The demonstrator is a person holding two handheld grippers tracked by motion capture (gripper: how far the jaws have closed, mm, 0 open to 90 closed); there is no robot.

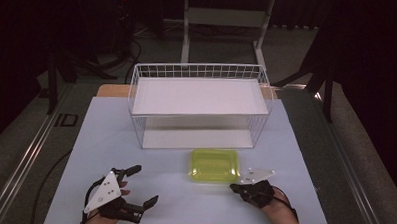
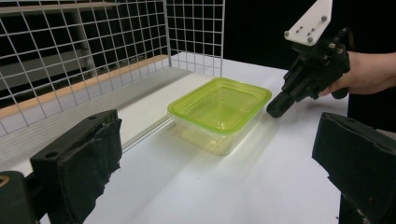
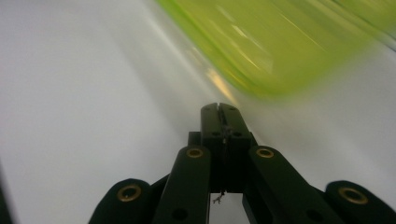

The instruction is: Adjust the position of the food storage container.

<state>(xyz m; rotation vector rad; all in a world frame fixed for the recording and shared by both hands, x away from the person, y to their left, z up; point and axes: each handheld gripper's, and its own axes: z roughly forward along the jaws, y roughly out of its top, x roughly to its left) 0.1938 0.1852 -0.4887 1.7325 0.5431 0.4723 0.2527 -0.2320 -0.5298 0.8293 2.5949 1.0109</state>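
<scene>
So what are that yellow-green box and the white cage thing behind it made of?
The yellow-green rectangular box looks like clear, glossy plastic: the table shows through its walls and light glints on its rim. The white two-level wire basket seems to be metal wire with a matt white coating, judging by its thin, even grid. Its flat white shelves could be painted board or plastic; hard to say.
</scene>
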